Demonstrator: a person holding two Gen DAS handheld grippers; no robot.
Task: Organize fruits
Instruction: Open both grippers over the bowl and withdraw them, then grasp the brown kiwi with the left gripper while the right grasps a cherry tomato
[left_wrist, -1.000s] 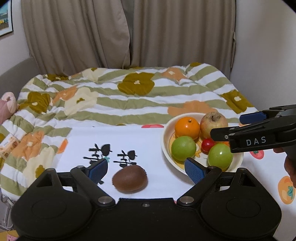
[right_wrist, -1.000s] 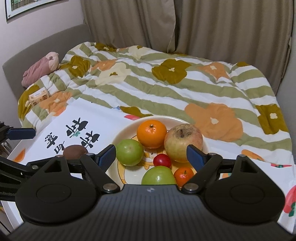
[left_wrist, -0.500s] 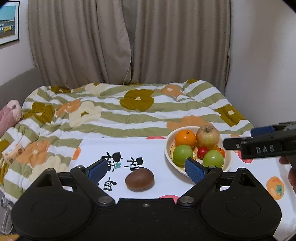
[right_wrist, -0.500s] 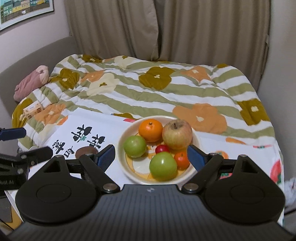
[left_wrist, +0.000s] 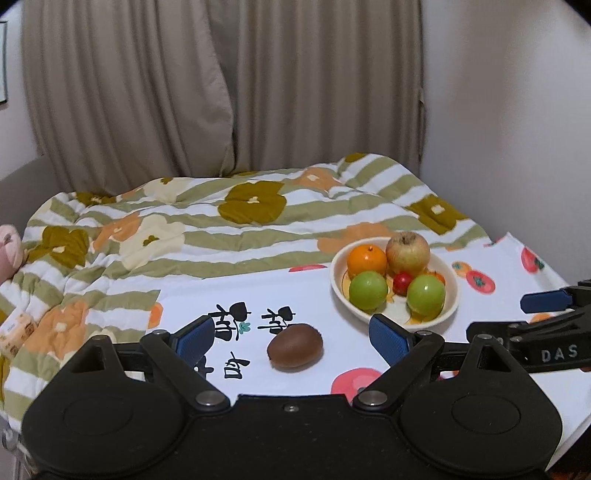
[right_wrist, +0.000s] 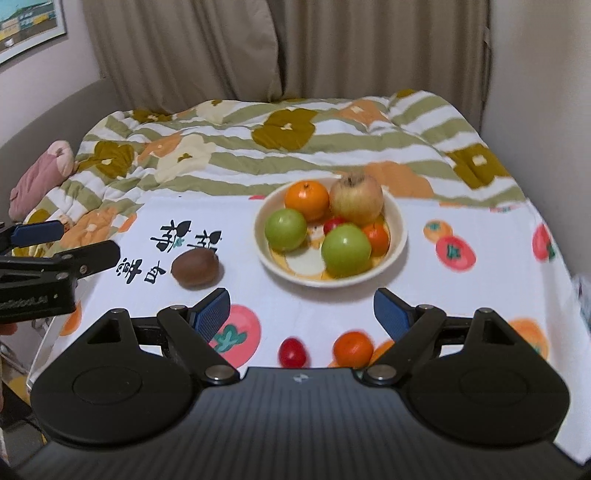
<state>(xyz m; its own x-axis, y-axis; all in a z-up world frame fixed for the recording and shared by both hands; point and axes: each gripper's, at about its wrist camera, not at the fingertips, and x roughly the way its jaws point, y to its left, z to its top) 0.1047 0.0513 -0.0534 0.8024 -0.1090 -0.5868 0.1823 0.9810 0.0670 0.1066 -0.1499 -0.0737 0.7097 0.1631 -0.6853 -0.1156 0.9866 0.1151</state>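
The left gripper (left_wrist: 291, 338) hangs above the white printed cloth (left_wrist: 303, 295) with its blue pads spread wide and nothing between them; the kiwi (left_wrist: 294, 346) lies on the cloth below the gap, touching neither pad. From the kiwi, the bowl (left_wrist: 452, 295) sits near at 2 o'clock. It holds 1 orange (left_wrist: 366, 260) at 11 o'clock, 1 yellowish apple (left_wrist: 407, 254) at 1 o'clock, 2 green apples, one at 8 o'clock (left_wrist: 368, 290) and one at 5 o'clock (left_wrist: 425, 294), and a small red fruit (left_wrist: 402, 283) in the middle between them.

The right gripper (right_wrist: 302, 314) is also wide open and empty, held above the near part of the cloth. Just below its gap, at 6 o'clock from the bowl, 2 loose fruits lie on the cloth: a small red one (right_wrist: 292, 352) and a small orange one (right_wrist: 352, 349) just beside it at 3 o'clock. In the right wrist view a 2nd small orange fruit (right_wrist: 376, 238) shows in the bowl at 4 o'clock, touching the nearer green apple.

Beyond the cloth at 12 o'clock lies a striped flowered quilt (left_wrist: 229, 229), with beige curtains (left_wrist: 221, 92) behind it
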